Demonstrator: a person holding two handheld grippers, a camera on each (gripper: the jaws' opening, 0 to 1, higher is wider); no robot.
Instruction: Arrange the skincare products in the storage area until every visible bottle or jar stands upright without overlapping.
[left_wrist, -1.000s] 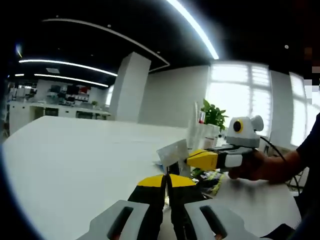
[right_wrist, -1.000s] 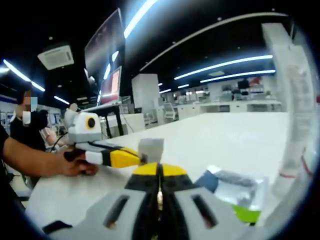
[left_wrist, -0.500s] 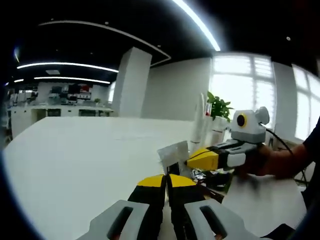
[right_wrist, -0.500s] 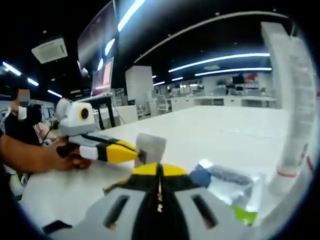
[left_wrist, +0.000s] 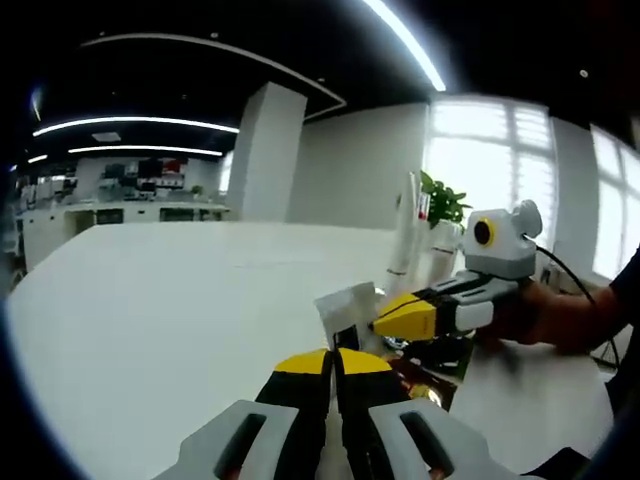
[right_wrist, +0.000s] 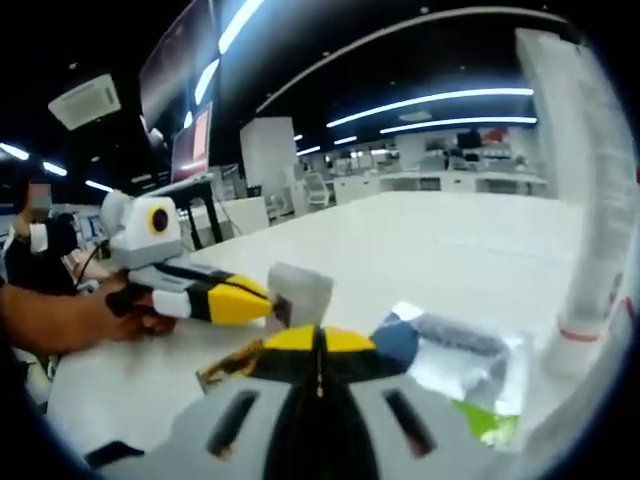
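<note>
Left gripper view
- Your left gripper (left_wrist: 334, 362): jaws pressed together, no gap between the yellow tips. Whether they pinch something, I cannot tell.
- White sachet (left_wrist: 347, 312): just beyond your tips, upright; the right gripper (left_wrist: 378, 322) comes in from the right and its tip touches the sachet.
- Far right: a tall white tube (left_wrist: 407, 225) stands upright, a green plant (left_wrist: 444, 203) beside it.
- Table (left_wrist: 170, 300): white and wide on the left.

Right gripper view
- Your right gripper (right_wrist: 318, 342): jaws closed tight. If it holds the sachet (right_wrist: 297, 294), the pictures do not show.
- Left gripper (right_wrist: 266, 297): enters from the left, tip at the sachet, as near to it as yours.
- In the way: flat shiny packets (right_wrist: 462, 352) lie just right of your tips.
- Tube (right_wrist: 592, 200): stands tall at the right, close to the camera.
</note>
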